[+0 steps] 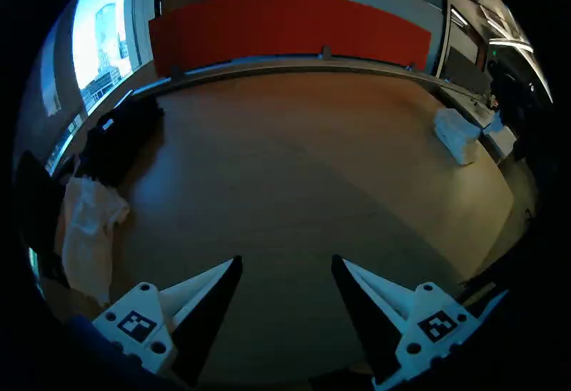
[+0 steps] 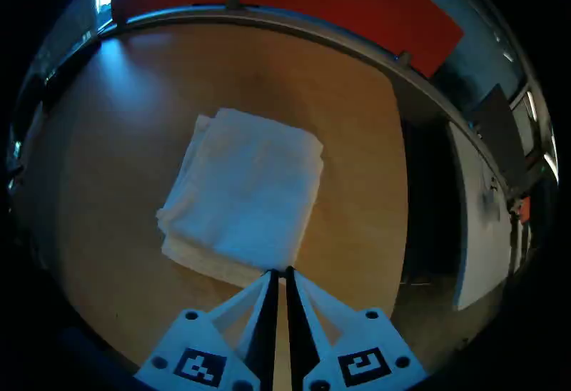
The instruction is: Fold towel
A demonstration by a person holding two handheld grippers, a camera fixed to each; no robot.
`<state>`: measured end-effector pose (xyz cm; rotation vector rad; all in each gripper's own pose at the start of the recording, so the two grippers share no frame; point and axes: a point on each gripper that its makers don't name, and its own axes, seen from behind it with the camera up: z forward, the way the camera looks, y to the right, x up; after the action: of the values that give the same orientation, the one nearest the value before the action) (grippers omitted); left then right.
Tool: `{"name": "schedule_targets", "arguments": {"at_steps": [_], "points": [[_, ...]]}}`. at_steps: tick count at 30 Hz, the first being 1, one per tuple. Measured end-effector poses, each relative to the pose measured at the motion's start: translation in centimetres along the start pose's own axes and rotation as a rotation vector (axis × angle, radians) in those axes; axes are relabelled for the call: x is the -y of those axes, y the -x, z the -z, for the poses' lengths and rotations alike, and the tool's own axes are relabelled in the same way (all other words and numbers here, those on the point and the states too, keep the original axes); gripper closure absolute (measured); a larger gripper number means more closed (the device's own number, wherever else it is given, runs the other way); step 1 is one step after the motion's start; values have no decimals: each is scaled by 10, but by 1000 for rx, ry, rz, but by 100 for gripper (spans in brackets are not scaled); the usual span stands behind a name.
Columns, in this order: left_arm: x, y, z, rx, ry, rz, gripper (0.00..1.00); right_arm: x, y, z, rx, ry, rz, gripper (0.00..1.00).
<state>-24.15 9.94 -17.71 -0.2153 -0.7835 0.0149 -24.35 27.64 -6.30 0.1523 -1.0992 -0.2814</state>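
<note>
One big wooden bench (image 1: 300, 177) takes up most of both views, bare brown top. A long red panel (image 1: 285, 23) stands upright along its far edge, behind a pale rail.

In the right gripper view the towel (image 2: 246, 191) lies flat near the middle of the bench, white, folded into a thick, roughly square stack with layered edges showing on its left and near sides.

My right gripper (image 2: 280, 273) is closed down to a thin slit. Its tips sit right at the towel's near edge, and I can't tell if any cloth is caught between them.

My left gripper (image 1: 286, 261) is wide open over bare bench, nothing between the fingers.

In the left gripper view there is a dark heap (image 1: 118, 138) at the bench's left side, with a pale crumpled cloth (image 1: 86, 227) just nearer than it. A small white bundle (image 1: 457, 134) sits near the far right edge, well apart from both.
</note>
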Motion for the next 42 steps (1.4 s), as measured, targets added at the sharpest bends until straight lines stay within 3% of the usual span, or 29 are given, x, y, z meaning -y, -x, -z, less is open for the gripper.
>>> {"name": "schedule_targets", "arguments": {"at_steps": [7,13,24,33,42], "points": [[0,0,0,-2,4,3,7,-3,-2,3,-11,20,9,34],[0,-2,-1,-7,6,4,7,3,-10,4,-35,17,1,6],[1,-2,1,-15,3,13,7,8,-24,9,-87,27,-42,5],[2,-4,3,-24,-8,20,7,15,-57,18,-237,24,-205,6],[3,-6,3,-28,-11,25,7,12,-66,23,-297,57,-300,6]]}}
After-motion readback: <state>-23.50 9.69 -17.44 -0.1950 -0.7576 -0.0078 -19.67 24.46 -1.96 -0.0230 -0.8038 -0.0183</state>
